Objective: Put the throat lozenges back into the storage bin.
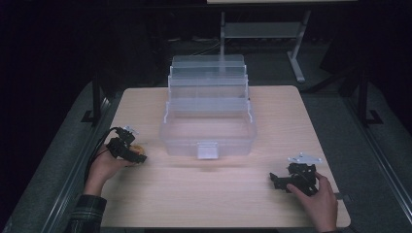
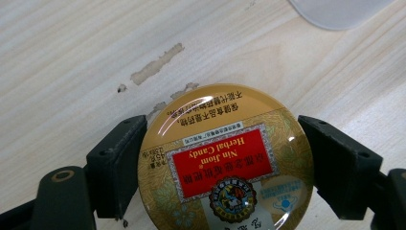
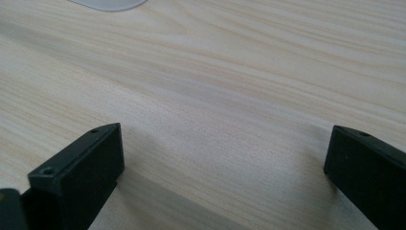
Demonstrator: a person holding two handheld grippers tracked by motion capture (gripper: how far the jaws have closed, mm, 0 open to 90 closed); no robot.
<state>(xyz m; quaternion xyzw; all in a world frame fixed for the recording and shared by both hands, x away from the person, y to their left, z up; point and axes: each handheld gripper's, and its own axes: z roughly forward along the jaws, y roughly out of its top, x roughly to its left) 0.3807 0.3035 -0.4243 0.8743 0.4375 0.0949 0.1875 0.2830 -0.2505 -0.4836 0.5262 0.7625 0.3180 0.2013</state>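
A round gold candy tin (image 2: 225,167) with a red "Herbal Candy" label sits between the jaws of my left gripper (image 2: 222,139), which press against its two sides. In the high view this gripper (image 1: 138,154) is at the table's left, with the tin (image 1: 139,147) at its tip, low over the wood. My right gripper (image 1: 274,180) rests at the front right of the table. Its jaws stand wide apart over bare wood (image 3: 225,143).
A clear plastic tool box (image 1: 209,141) with stepped trays folded open stands at the table's middle back, latch facing me. A corner of it shows in the left gripper view (image 2: 335,12). Scuff marks (image 2: 155,67) scar the wooden table (image 1: 204,194) near the tin.
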